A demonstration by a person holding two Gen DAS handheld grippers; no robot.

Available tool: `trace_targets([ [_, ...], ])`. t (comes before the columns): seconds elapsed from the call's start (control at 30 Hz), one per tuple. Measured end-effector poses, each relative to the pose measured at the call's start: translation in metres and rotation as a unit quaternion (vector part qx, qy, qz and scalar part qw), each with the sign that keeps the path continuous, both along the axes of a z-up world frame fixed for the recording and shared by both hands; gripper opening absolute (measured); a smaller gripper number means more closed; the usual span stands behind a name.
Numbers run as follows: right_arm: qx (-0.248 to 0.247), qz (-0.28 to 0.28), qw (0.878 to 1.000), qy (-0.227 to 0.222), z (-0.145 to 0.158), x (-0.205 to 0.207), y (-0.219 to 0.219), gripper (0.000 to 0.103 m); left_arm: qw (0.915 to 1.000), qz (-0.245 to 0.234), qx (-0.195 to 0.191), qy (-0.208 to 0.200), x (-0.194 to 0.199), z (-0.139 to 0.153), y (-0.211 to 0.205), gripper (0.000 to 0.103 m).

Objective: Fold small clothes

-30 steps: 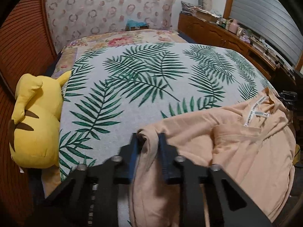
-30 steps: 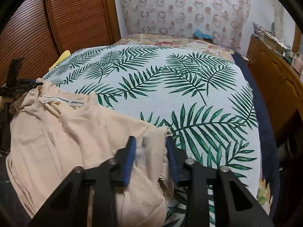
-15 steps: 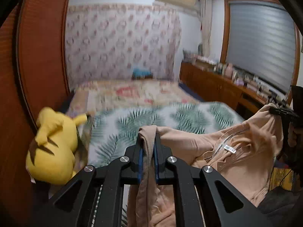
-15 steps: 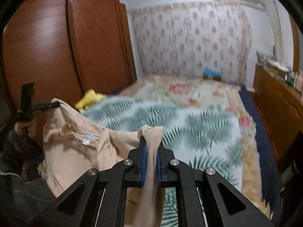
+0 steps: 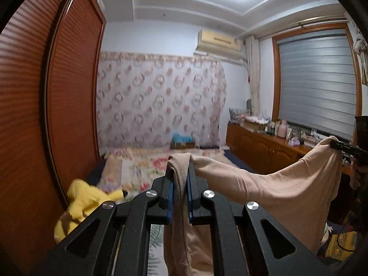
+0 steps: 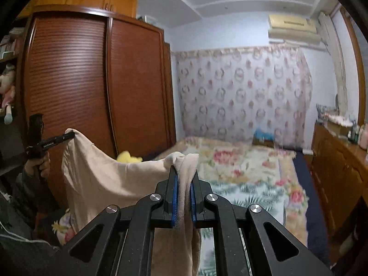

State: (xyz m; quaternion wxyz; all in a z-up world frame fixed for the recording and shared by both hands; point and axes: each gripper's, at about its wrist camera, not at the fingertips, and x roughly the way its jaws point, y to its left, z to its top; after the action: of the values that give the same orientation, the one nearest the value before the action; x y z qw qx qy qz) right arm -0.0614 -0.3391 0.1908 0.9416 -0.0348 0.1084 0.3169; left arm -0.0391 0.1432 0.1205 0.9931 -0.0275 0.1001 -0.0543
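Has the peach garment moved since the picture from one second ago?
Yes. The peach garment went up: it lay on the leaf-print bedspread then, and now hangs above it between the left tongs and right tongs.

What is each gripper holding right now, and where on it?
Both hold one peach garment. The left gripper is shut on a bunched piece of its upper edge, the right gripper on the opposite end, so the cloth hangs between them.

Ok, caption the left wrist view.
Left gripper pinches a peach garment, lifted and stretched toward the right gripper.
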Motion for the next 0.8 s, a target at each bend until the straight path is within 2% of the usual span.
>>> trace_targets([
  [0.23,0.010,-0.007,0.998,-0.058,0.034,-0.022,-0.005,0.009,0.9982,0.012,0.029,-0.051,-0.014,0.045,-0.006,0.010],
  [0.57,0.009,-0.044,0.990,-0.134,0.060,-0.062,-0.003,0.009,0.9913,0.017,0.061,-0.116,-0.033,0.105,-0.015,0.010],
  [0.8,-0.012,-0.072,0.982,-0.172,0.053,-0.089,0.026,0.009,0.9846,0.018,0.080,-0.154,-0.046,0.141,-0.024,0.010],
])
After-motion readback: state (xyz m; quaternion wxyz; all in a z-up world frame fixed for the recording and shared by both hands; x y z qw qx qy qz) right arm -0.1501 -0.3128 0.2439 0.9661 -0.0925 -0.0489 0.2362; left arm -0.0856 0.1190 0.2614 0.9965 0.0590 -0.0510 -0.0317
